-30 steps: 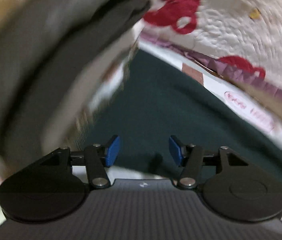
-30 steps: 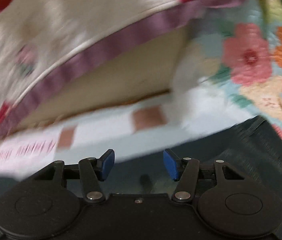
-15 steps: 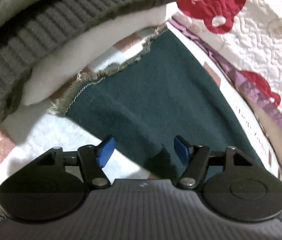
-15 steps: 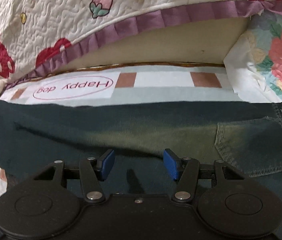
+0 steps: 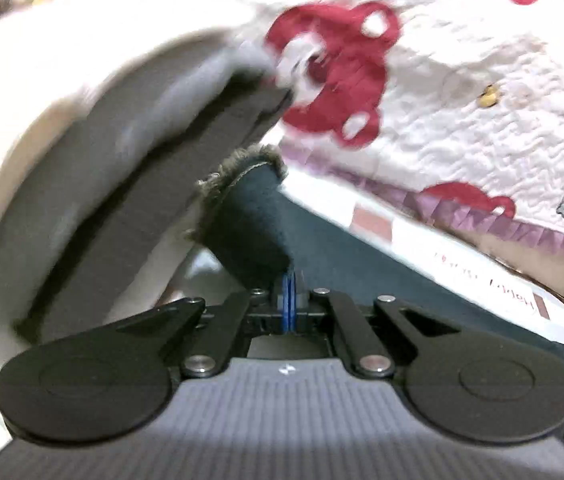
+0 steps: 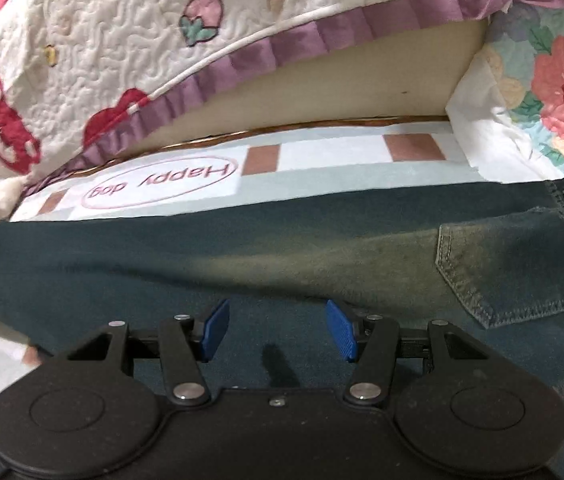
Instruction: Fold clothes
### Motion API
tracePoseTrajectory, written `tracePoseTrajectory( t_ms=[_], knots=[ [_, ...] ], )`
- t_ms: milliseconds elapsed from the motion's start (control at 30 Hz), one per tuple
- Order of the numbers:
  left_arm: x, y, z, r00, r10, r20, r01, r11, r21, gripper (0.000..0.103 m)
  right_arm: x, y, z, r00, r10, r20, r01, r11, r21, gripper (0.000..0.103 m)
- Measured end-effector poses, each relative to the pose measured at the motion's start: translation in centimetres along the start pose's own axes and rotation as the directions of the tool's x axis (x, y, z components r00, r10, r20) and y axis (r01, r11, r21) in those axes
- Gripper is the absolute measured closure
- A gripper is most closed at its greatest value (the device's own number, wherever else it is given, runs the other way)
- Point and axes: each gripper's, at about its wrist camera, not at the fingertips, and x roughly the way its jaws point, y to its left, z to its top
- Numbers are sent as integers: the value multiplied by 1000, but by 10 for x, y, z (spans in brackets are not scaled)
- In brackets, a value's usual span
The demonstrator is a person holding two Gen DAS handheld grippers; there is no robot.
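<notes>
Left gripper (image 5: 289,296): blue-padded jaws pressed fully together, pinching the frayed hem end of the dark teal denim trousers (image 5: 249,224), that end lifted and curled upward above the pads, raw fringe along its top edge. Beyond the pinch, trouser leg running back and down to the right over the white bed sheet with brown squares and pink lettering (image 5: 458,256). Left of the hem, a blurred stack of grey and cream folded clothing (image 5: 93,184), close by; touching or not, cannot tell. Behind, a cream quilted cover with red bear shapes and a purple ruffled edge (image 5: 462,92)

Right gripper (image 6: 277,330): jaws spread wide, nothing between the blue pads, poised low over the same trousers (image 6: 209,264), which lie flat across the sheet (image 6: 322,172). Stitched back pocket (image 6: 514,264) off to the right, waistband end beyond it. Farther back, "Happy dog" oval printed on the sheet, then the quilted cover (image 6: 121,28); pastel floral quilt (image 6: 554,92) at far right
</notes>
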Motion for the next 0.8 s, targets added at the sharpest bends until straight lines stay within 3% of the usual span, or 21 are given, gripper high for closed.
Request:
tracePoseTrajectory(
  t_ms=[100, 200, 300, 400, 467, 533, 667, 800],
  knots=[
    [29, 19, -20, 991, 73, -114, -75, 997, -10, 102, 8, 6, -13, 994, -50, -96, 44, 997, -66, 43],
    [31, 16, -20, 991, 89, -98, -86, 996, 34, 102, 17, 13, -27, 975, -112, -189, 87, 987, -137, 43],
    [29, 11, -13, 994, 93, -48, -90, 994, 64, 102, 17, 15, -30, 961, -111, -253, 76, 987, -144, 43],
    [30, 13, -19, 993, 104, -63, -100, 993, 66, 102, 12, 24, -34, 958, -142, -249, 94, 976, -195, 44],
    [34, 19, -20, 993, 92, -75, -89, 995, 50, 102, 0, 37, -41, 971, -106, -214, 51, 967, -249, 44],
    [36, 24, -19, 995, 71, -76, -69, 997, 26, 102, -6, 55, -52, 978, -87, -189, 18, 941, -338, 44],
    [35, 23, -15, 997, 45, -56, -44, 999, 17, 102, 4, 86, -69, 984, -128, -120, 45, 846, -532, 44],
    [37, 19, -13, 998, 46, -49, -45, 998, 36, 102, 22, 92, -64, 994, -101, -45, 59, 831, -554, 44]
  ],
)
